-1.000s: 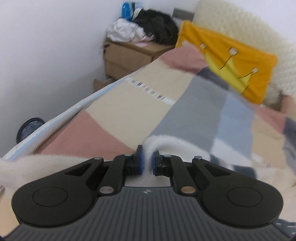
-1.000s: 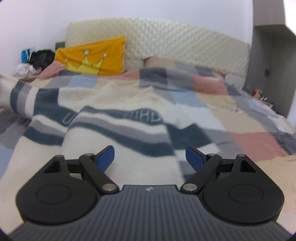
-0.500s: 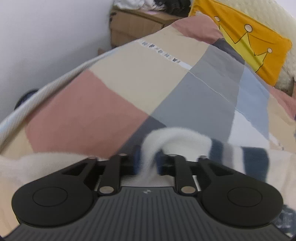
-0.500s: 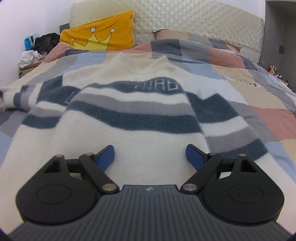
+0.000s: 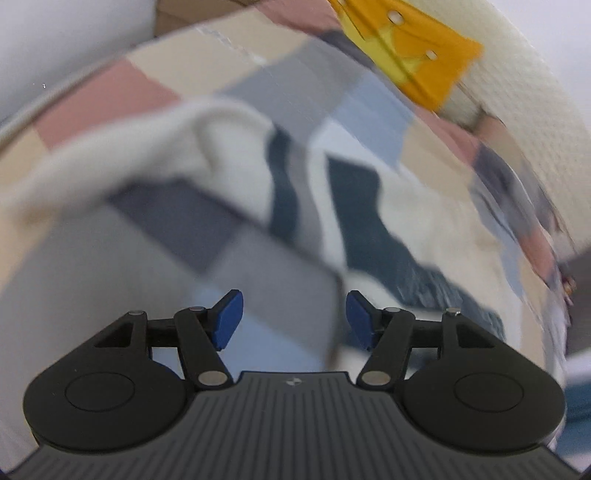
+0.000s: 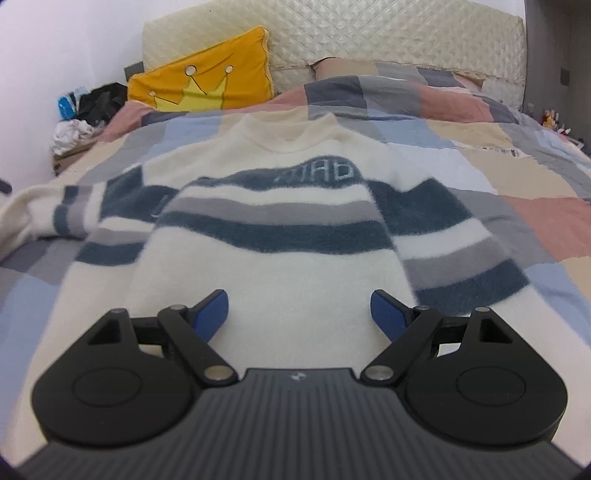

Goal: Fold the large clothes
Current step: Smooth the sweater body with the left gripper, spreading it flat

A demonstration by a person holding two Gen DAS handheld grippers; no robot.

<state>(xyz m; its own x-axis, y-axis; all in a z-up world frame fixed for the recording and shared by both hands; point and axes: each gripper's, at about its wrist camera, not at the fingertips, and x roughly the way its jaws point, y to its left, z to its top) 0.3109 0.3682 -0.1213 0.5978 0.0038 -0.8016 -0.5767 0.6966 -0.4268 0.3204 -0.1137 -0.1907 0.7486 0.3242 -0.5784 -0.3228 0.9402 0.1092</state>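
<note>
With the left gripper [image 5: 291, 319] opening on nothing and the right gripper [image 6: 299, 314] hanging wide apart and empty, the sweater [image 6: 280, 236] is risking a lopsided fold, its left sleeve [image 6: 55, 218] lying bunched.

Sweater [image 6: 280, 236]: cream with navy and grey stripes, spread front-up on the bed, collar toward 12 o'clock.
Sleeves: one reaches to 9 o'clock, the other to 3 o'clock.
Right gripper [image 6: 297, 312]: fingers [image 6: 210, 312] spread wide above the cream lower body, nothing between them.
Quilt [image 6: 480, 147]: patchwork, under the sweater.
Yellow crown pillow [image 6: 199, 85]: at 11 o'clock, against the headboard [image 6: 369, 33].
</note>
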